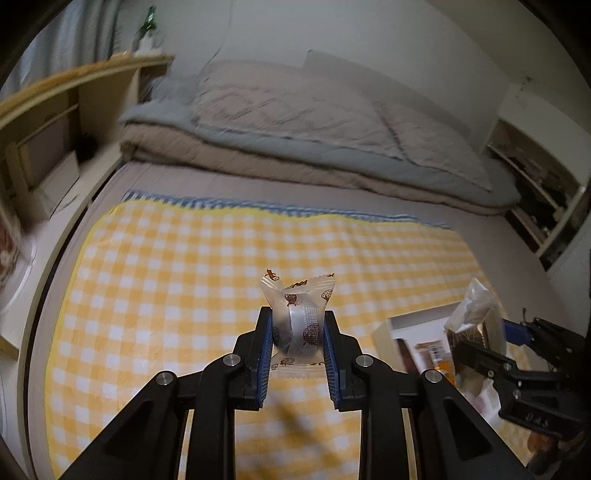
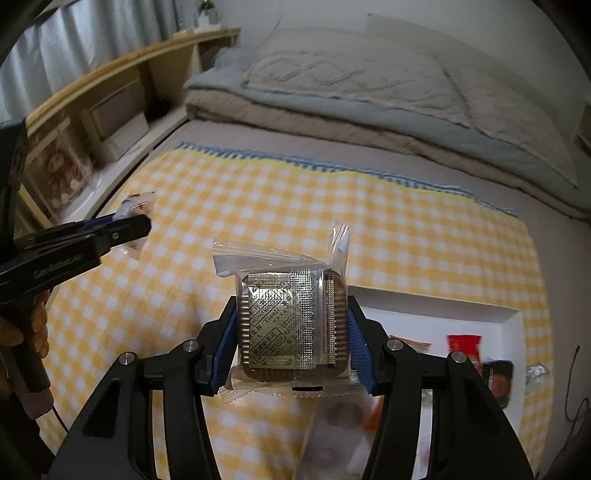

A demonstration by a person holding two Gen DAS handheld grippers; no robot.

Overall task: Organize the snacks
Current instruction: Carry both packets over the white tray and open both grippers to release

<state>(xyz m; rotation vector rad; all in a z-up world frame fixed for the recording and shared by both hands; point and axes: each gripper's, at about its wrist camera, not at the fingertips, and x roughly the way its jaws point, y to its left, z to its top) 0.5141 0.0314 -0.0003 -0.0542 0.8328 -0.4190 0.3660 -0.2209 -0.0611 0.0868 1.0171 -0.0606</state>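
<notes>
Both tools are raised above a yellow checked cloth spread on a bed, with nothing between them and the cloth below. Folded bedding is piled at the far end, a wooden shelf unit runs along the left side, and a green bottle stands on top of it.

The left tool is clamped on a small wrapped candy; its blue pads press on both sides of the wrapper. The candy stands with its long axis roughly upright in that view, its crimped, twisted end pointing up and away from the camera.

The right tool grips a clear packet holding a square ridged biscuit. The flat face of the packet is turned to the camera and its loose sealed flap sticks upward.

Only the right wrist view shows the inside of the white tray lying on the cloth at the right, with a red packet and a dark one in it, both blurred. It also shows the left tool from the side, with a person's hand on its handle. The left wrist view shows only a corner of the tray, mostly hidden behind the right tool, and a dark open shelf at the bed's right side.
</notes>
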